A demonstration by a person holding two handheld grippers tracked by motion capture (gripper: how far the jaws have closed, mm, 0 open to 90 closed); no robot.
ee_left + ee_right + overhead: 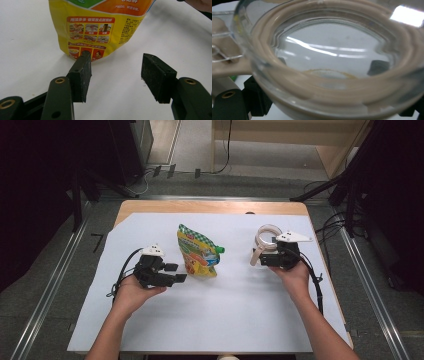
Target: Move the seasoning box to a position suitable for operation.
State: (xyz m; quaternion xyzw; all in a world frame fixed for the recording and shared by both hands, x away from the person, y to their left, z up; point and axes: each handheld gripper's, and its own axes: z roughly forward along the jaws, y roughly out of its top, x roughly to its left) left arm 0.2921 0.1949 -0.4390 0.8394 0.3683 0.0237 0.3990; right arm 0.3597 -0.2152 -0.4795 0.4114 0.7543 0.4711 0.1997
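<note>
A white sheet (225, 305) is spread over a wooden table (210, 206), which is set on a grey floor with dark stands and cables at the edges of the high view. Near the middle of the sheet, a yellow and green pouch (196, 252) with a green cap (220, 249) is seen lying flat. Just to its left, the left gripper (175, 272) is held in the person's left hand (131, 292), low over the sheet and pointed toward the pouch. In the left gripper view the jaws are seen spread wide apart with nothing between them, and the pouch's printed lower end (98, 27) lies just beyond the tip of one jaw; whether that tip touches the pouch cannot be told. Well apart to the right, a clear round lid (266, 240) with a beige seal ring is seen at the front of the right gripper (270, 257), which is held in the right hand (295, 276). In the right gripper view the lid (332, 62) sits over the jaws and appears to be clamped at its near rim.
</note>
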